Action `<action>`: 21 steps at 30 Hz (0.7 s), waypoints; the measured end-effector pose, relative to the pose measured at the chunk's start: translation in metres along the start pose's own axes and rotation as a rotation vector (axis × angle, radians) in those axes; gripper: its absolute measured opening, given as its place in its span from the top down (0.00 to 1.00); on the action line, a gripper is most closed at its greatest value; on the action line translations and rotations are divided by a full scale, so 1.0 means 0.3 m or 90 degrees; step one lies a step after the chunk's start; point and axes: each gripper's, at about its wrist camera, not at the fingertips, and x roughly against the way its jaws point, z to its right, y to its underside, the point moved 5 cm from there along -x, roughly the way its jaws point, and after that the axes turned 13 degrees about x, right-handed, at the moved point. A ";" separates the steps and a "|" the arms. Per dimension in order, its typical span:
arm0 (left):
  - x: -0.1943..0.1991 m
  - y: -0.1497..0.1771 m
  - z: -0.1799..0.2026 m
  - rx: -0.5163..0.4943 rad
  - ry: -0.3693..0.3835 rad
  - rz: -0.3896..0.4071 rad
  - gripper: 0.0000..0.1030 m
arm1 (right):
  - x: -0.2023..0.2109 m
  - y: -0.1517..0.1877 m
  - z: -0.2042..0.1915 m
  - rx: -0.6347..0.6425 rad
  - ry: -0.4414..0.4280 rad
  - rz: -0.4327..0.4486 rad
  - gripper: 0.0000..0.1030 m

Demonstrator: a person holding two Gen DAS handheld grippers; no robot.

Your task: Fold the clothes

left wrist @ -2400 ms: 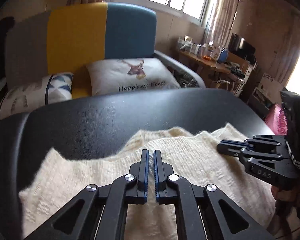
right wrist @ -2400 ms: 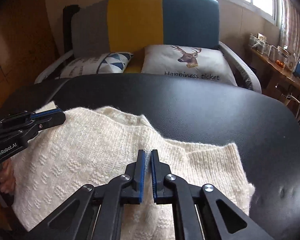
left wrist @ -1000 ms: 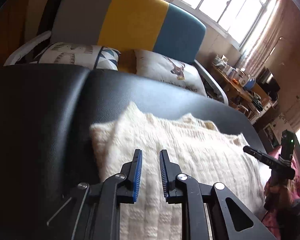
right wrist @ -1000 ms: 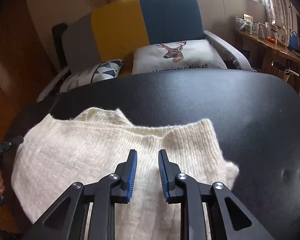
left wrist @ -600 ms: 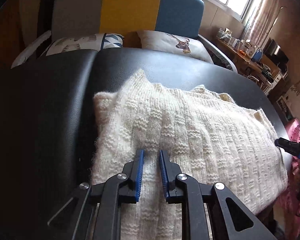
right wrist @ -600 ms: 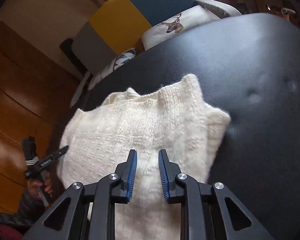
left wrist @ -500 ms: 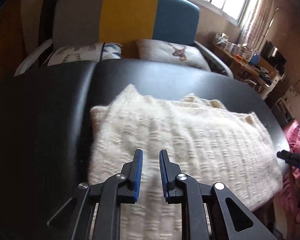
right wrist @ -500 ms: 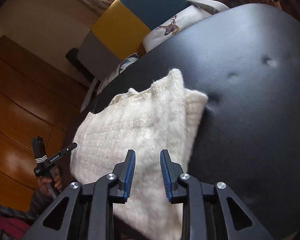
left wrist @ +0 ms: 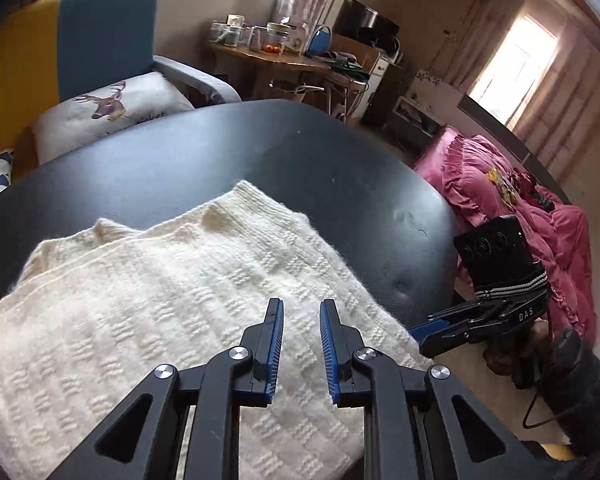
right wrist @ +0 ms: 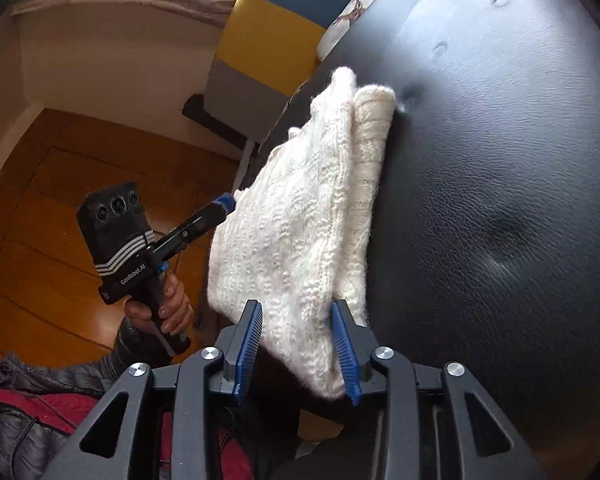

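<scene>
Cream knit sweater (left wrist: 148, 304) (chunky, textured) lies folded, layers stacked.

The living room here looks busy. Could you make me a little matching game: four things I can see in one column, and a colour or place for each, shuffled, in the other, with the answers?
Things:
1. knitted sweater
2. deer cushion
3. bedding
4. right gripper

Descriptions:
A. pink, heaped at the far right of the left wrist view
B. cream, folded on the black table
C. open, fingers either side of the sweater's near corner
D. white, on the sofa behind the table

Pairs: 1-B, 2-D, 3-A, 4-C
</scene>
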 end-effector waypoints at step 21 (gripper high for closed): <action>-0.309 -0.051 0.006 -0.030 -0.039 -0.070 0.80 | -0.177 0.073 -0.049 0.115 -0.063 -0.336 0.84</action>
